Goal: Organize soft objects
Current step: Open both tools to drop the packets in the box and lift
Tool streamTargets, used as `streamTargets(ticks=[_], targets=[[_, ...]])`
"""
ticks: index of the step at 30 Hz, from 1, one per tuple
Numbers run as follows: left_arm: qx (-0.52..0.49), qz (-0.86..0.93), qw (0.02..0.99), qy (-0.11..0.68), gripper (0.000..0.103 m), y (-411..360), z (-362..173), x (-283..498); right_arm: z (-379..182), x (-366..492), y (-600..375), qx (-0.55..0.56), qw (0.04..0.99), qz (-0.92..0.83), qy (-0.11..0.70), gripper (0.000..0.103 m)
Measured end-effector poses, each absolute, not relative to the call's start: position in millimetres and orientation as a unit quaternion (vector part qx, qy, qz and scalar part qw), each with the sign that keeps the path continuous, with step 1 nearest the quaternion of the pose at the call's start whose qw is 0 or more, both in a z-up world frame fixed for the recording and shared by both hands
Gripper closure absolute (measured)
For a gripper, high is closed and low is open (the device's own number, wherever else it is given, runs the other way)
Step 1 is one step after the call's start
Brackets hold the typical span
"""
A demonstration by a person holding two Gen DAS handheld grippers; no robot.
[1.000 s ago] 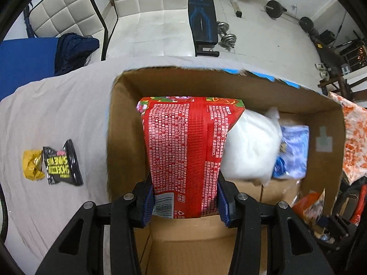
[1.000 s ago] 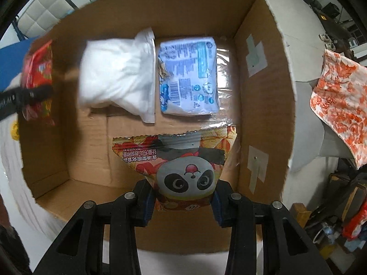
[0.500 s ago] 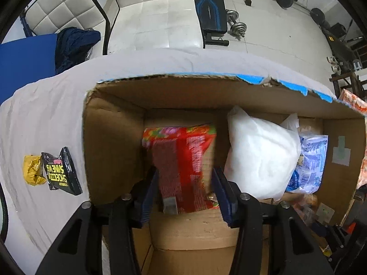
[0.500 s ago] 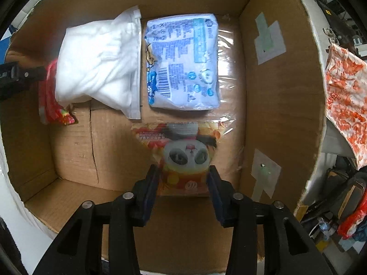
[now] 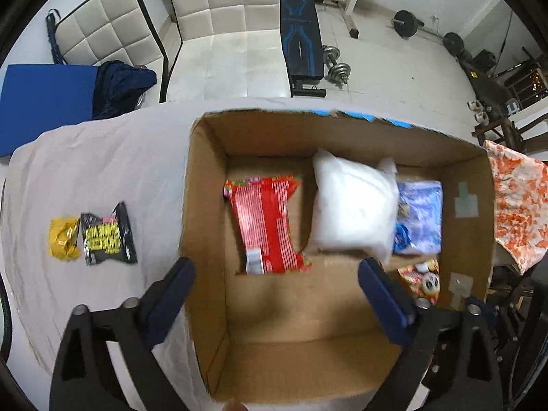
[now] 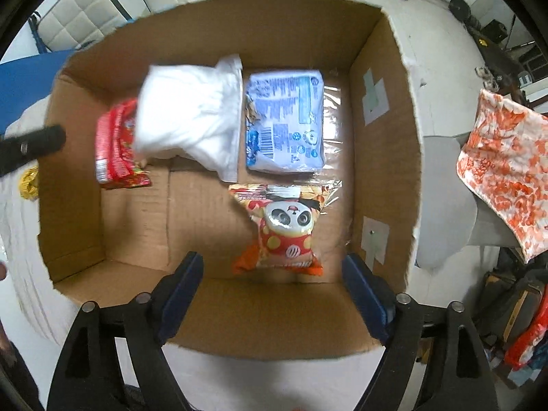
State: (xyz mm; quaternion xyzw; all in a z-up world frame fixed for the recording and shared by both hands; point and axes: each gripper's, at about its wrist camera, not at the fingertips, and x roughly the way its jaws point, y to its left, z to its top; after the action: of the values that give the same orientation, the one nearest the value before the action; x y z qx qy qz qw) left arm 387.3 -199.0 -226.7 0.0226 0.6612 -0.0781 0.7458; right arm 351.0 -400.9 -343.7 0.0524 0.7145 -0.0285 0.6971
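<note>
Comparing with half second earlier: red snack pack (image 5: 267,226) released by left gripper (image 5: 274,294), now lying flat on floor of cardboard box (image 5: 205,178) beside white pouch (image 5: 352,205). Panda snack bag (image 6: 284,229) likewise let go by right gripper (image 6: 274,284), resting below blue wipes pack (image 6: 286,123). Both jaws spread wide, nothing held. Black sachet (image 5: 108,236) and yellow wrapper (image 5: 63,238) left on cloth outside box, judged next to be collected.

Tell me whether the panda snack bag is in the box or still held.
In the box. The panda snack bag lies flat on the cardboard box floor, and the right gripper is open, its fingers clear of it.
</note>
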Motion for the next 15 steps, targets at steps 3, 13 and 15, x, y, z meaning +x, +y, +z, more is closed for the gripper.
streamTargets(ticks=[3, 13, 15], targets=[[0.011, -0.084, 0.756, 0.649, 0.005, -194.9, -212.1, 365.8, -329.9, 342.4, -397.1, 0.054, 0.71, -0.032, 0.701, 0.017], [0.015, -0.099, 0.796, 0.596, 0.005, -196.0, -157.7, 297.7, -262.4, 301.1, -396.8, 0.055, 0.763, -0.045, 0.643, 0.017], [0.017, -0.1, 0.805, 0.585, 0.005, -196.3, -146.1, 284.5, -250.2, 292.2, -395.9, 0.05, 0.772, -0.046, 0.631, 0.017]])
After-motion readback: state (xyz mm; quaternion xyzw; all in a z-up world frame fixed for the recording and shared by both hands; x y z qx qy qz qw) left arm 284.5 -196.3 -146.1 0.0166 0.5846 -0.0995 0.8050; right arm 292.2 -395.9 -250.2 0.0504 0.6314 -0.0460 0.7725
